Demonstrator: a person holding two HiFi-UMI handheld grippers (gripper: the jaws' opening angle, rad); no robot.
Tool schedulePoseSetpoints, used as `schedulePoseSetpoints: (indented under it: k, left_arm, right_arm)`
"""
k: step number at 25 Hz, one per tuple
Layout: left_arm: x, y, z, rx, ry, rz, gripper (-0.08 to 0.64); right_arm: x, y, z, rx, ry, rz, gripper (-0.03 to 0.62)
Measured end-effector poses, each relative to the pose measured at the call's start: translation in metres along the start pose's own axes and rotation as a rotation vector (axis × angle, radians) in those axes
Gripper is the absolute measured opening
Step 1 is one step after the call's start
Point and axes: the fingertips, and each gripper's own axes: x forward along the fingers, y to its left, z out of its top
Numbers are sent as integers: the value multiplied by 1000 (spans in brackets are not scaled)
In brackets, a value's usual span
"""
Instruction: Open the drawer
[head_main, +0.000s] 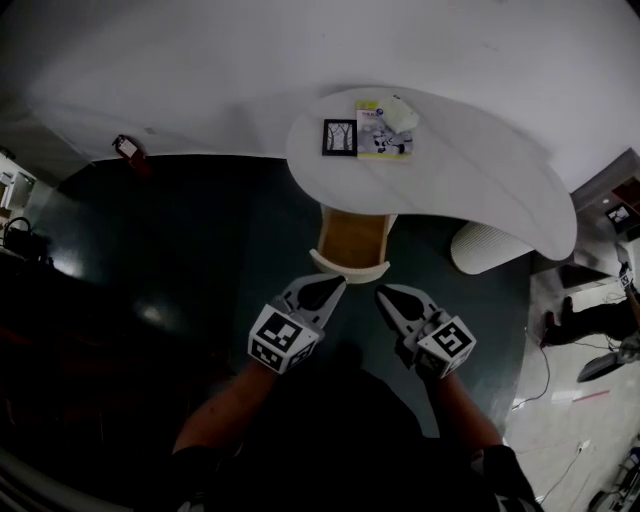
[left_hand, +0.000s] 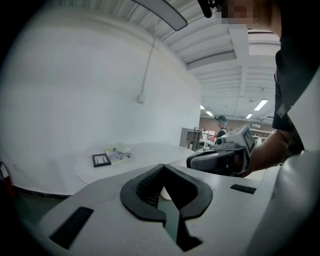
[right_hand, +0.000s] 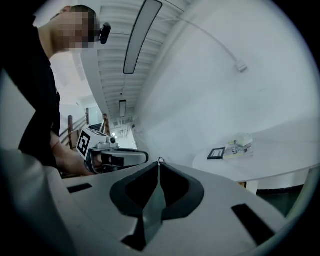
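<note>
Though each camera looked straight along its own jaws, neither showed anything held. The left claw (left_hand: 163, 168) had its two dark pads pressed tip to tip, and the right claw (right_hand: 159, 164) was closed the same way on nothing. Behind the meeting tips of each, only a thin slit of dark floor showed. A pale scrap in the left claw's slit could not be made out.

The pads looked like black rubber, ribbed on the inner faces, set in smooth pale-grey plastic shells cut with small rectangular slots. Each claw carried a marker cube (head_main: 283, 340) printed in black and white squares. The forearms behind them were dim and cut off by the lower edge of the head view.

Just ahead of the two tips, the drawer (head_main: 352, 238) stood pulled out from under the near edge of the tabletop (head_main: 480, 195). It had a curved white front and a brown, wood-like floor. Its back part was hidden beneath the tabletop, and the claws' own bodies covered it almost wholly in both gripper views.

The tabletop was white, smooth and rounded like a bean. Near its far side lay a small black picture frame (head_main: 339, 137) beside a booklet (head_main: 374, 138). A pale lump (head_main: 401, 115) rested at the booklet's corner, too small to identify. A white ribbed tub (head_main: 487, 247) sat half tucked under the tabletop's right edge. The floor (head_main: 150, 260) around it was dark green and glossy, against a plain white curved wall (head_main: 200, 60).
</note>
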Motion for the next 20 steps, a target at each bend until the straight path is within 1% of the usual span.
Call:
schedulePoseSetpoints:
  k: [3,6,9,13,14,20]
  left_arm:
    - [-19,4,22,20,-47,5,11]
    - [-46,9,41,21,-81,1,11]
    - [-71,21,53,13,-82,10,11]
    - [-102,37,66,-5,-88,14,11]
    - [-109,41,70,-6,-94,13,11]
    - [-151,60,93,-8,-142,37,11]
  right_arm:
    - [0,13,16,3,-26,-12,18]
    - [5,30,29,14,-31,-35,18]
    - [15,47,47,47,-41,-56,17]
    - [33,75,78,59,-86,-48,17]
    - [38,83,86,54,-97,-42,17]
    - [59,119,118,-48,-129,11,17]
